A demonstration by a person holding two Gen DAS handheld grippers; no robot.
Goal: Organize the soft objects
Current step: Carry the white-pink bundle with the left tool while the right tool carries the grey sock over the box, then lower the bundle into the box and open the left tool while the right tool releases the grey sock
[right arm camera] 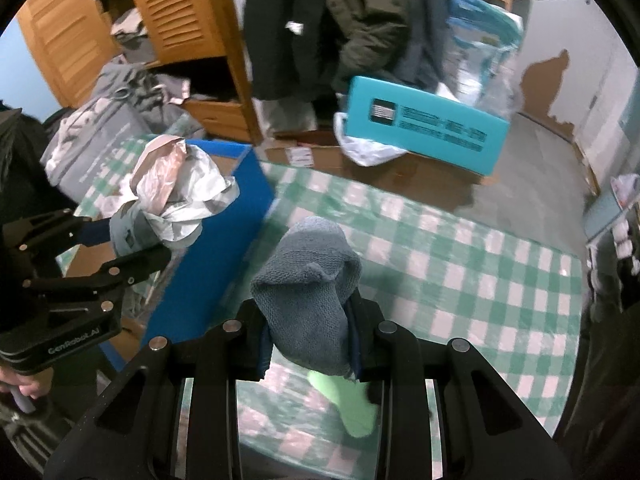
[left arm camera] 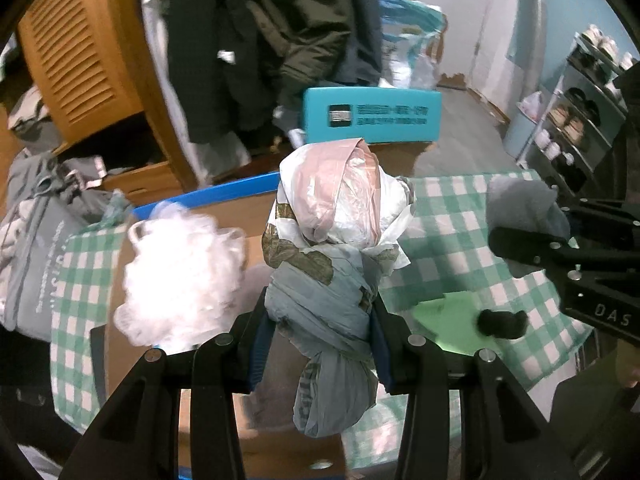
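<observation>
1. Gripping a knotted bundle of plastic bags [left arm camera: 332, 248] with our left gripper [left arm camera: 320, 344], we have its fingers pinched on the bundle's grey-blue lower part.
2. We hold the bundle above an open cardboard box [left arm camera: 224, 216] with blue outer walls; a white fluffy pouf [left arm camera: 180, 276] lies inside the box.
3. Our right gripper [right arm camera: 308, 332] is pressed closed on a grey knitted sock [right arm camera: 308, 292], raised over the green-checked tablecloth [right arm camera: 460, 280].
4. A lime green sock [right arm camera: 352, 404] lies on the cloth at its near edge, below the grey one.
5. A teal box [right arm camera: 424, 132] sits beyond the table's far edge.
</observation>
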